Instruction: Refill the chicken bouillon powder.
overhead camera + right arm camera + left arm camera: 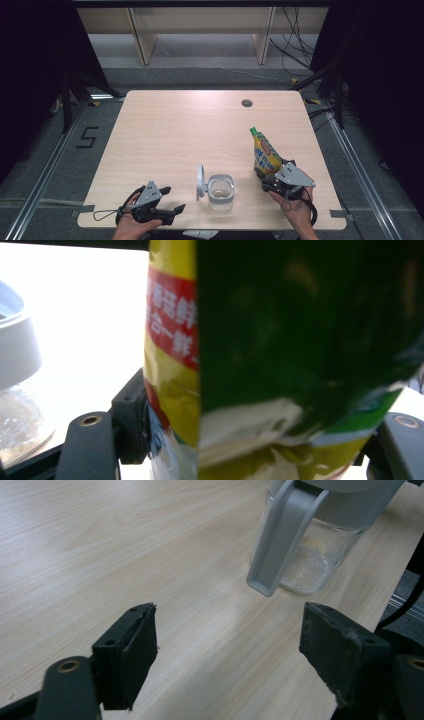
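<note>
A yellow pouch [266,154] with a red label and a green cap stands tilted at the table's front right, my right gripper [265,175] shut on its lower part. In the right gripper view the pouch [250,365] sits between both pads, with the right gripper [250,440] clamped around it. A clear glass jar [220,191] with a grey rim stands at the front middle, its grey lid [200,182] flipped up on its left side. My left gripper [172,198] is open at the front left, jaws towards the jar [320,550]; nothing lies between the left gripper's [227,650] jaws.
The wooden table [175,130] has a round cable hole [246,103] near its far right edge. Both hands are close to the front edge. Dark curtains flank the table, and wooden shelf legs and cables stand on the floor behind it.
</note>
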The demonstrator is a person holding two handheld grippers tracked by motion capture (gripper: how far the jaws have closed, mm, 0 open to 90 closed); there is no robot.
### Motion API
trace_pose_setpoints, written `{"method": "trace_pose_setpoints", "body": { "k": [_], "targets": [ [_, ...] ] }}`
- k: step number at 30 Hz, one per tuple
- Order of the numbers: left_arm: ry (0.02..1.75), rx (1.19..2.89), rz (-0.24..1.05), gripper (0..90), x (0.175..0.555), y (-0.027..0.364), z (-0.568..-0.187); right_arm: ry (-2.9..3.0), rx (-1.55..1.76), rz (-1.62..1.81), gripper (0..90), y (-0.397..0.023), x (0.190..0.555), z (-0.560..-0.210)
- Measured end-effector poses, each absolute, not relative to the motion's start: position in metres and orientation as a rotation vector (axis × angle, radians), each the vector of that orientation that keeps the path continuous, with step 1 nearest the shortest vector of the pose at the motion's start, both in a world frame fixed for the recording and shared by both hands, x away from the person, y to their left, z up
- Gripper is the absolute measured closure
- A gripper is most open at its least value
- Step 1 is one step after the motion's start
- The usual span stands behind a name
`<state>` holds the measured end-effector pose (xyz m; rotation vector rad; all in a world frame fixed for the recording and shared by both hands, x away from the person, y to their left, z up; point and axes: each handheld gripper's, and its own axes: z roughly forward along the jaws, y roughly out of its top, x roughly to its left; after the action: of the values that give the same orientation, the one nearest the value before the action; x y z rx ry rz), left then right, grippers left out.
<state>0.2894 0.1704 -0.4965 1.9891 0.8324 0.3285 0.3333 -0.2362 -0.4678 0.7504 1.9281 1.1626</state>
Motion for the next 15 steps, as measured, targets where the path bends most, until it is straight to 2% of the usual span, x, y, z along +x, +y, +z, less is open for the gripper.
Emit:
{"method": "trace_pose_setpoints", "body": {
  "k": [3, 15],
  "targets": [
    [0.85, 1.975, 0.327, 17.6, 0.29, 0.17, -0.497, 1.935, 0.708, 1.139, 30.5, -0.235, 0.328, -0.464],
    [0.849, 1.976, 0.344, 17.2, 0.288, 0.17, -0.495, 2.008, 0.457, 0.985, 30.6, -0.218, 0.29, -0.452]
  ]
}}
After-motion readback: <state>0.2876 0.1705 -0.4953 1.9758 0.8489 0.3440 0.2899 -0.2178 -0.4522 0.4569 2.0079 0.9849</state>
